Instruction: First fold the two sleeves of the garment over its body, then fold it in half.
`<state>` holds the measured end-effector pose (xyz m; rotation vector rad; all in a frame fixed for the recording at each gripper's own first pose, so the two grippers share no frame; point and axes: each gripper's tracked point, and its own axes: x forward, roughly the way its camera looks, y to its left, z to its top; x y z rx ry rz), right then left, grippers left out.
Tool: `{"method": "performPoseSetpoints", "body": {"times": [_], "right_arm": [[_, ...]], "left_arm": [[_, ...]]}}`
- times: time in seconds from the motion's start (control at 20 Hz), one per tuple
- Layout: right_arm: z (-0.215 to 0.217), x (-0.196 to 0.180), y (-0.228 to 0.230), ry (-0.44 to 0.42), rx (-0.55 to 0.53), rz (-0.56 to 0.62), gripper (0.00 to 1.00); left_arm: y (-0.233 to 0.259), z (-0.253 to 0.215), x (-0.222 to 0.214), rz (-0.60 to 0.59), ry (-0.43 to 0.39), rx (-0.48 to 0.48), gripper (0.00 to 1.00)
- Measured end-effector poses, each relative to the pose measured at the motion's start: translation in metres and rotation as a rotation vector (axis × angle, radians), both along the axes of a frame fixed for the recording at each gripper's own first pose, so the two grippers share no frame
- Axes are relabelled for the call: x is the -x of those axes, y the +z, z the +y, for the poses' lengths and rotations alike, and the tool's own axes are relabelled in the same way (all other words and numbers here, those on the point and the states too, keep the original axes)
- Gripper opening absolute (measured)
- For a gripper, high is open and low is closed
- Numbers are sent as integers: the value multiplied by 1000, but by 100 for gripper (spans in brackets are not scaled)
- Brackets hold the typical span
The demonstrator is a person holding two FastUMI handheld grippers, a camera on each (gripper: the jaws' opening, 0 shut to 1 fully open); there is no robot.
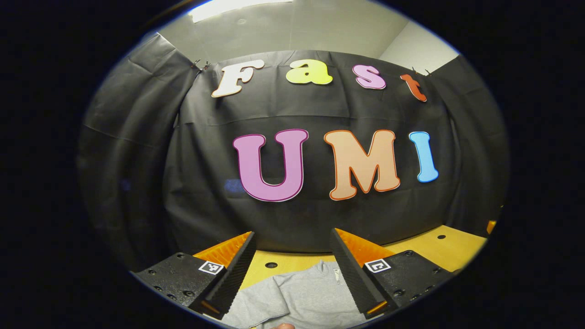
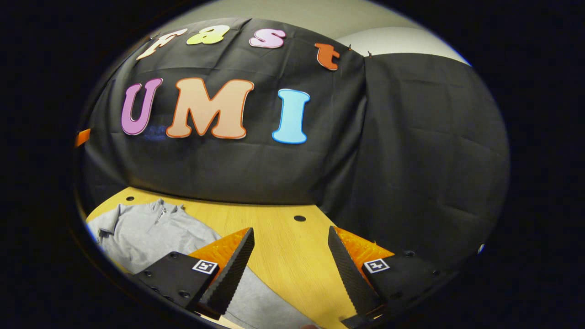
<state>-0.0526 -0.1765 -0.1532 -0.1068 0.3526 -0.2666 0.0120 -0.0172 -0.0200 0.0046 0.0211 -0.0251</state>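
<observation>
Left gripper view: grey garment (image 1: pixel 306 292) flat on wooden table (image 1: pixel 438 251), bottom middle, between spread fingers of left gripper (image 1: pixel 292 269). Lower left in right gripper view, right gripper (image 2: pixel 290 269) spread, empty. No sleeve folded yet; next, reach down, pinch a sleeve

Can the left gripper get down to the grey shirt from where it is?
Probably yes. The left gripper is open, and the grey shirt lies flat on the wooden table just below its fingers, with nothing between them.
</observation>
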Motion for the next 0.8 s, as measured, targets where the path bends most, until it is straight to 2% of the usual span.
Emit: {"method": "performPoseSetpoints", "body": {"times": [0.25,0.3,0.5,0.55,0.6,0.8], "right_arm": [[-21,33,-53,-32,-23,141,100],[-24,39,-62,-40,-34,170,100],[-36,77,-106,-74,-66,296,100],[-37,87,-115,-81,-78,324,100],[-37,95,-124,-90,-89,353,100],[-33,126,-160,-92,-130,464,100]], "left_arm": [[-4,-7,-1,11,-11,-6,95],[-6,-8,-1,14,-12,-6,99],[-14,-11,-3,36,-16,-7,96],[-15,-12,-4,39,-17,-7,99],[-18,-13,-4,43,-19,-8,95],[-21,-19,-5,49,-30,-16,96]]}}
